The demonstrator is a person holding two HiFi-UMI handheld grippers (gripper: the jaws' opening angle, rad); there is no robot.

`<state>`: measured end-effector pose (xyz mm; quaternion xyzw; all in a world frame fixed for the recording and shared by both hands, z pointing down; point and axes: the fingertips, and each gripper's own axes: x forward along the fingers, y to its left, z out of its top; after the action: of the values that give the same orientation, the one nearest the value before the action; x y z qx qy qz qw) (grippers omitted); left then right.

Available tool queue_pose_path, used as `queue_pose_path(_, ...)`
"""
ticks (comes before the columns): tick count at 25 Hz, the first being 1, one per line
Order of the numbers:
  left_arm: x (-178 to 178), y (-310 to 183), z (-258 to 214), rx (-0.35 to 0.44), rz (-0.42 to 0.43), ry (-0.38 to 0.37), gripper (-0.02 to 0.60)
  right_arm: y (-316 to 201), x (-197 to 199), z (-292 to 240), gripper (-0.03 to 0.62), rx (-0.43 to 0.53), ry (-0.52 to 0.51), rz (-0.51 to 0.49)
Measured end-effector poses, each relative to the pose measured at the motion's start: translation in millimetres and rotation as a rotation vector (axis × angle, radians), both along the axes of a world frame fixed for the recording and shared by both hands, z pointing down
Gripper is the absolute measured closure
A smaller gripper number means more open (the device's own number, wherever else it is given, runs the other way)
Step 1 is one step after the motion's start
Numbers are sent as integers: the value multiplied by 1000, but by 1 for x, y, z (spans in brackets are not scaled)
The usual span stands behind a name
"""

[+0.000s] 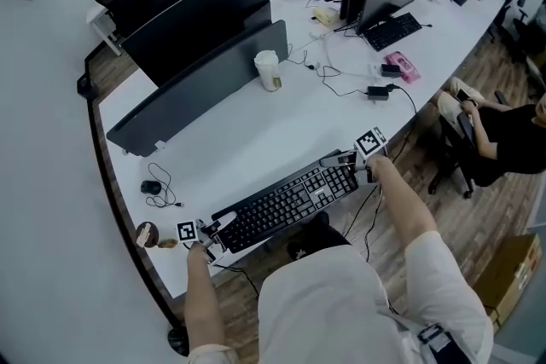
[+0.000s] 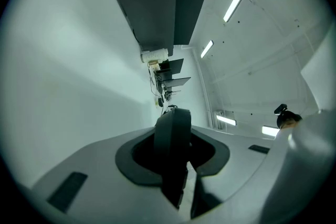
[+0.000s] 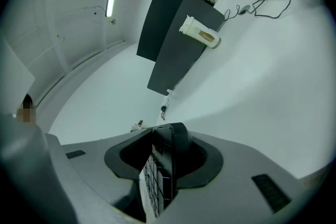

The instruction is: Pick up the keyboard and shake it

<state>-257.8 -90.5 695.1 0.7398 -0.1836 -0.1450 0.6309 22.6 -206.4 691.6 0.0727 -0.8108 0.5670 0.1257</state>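
Keyboard [image 1: 286,202] sits at the bench's [image 1: 256,132] near edge, long axis running from my left claw [image 1: 215,233] to my right claw [image 1: 351,164], each clamped on one short end, so I'd shake with both together

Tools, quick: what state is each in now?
Left tool: closed on the keyboard, at its left end.
Right tool: closed on the keyboard, at its right end.

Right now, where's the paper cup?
In the head view the paper cup stands on the white desk, just right of the dark divider panel, with loose cables to its right.
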Motion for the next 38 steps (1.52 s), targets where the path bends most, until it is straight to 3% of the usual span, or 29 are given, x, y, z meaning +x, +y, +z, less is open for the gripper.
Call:
queue_pose_path(4,-2,7,3,-24,-7,26,453,5,-4,3,434,-23,6,-14)
queue_pose_path(38,-2,-2,14,-51,25,-37,453,12,2,16,436,-64,2,36)
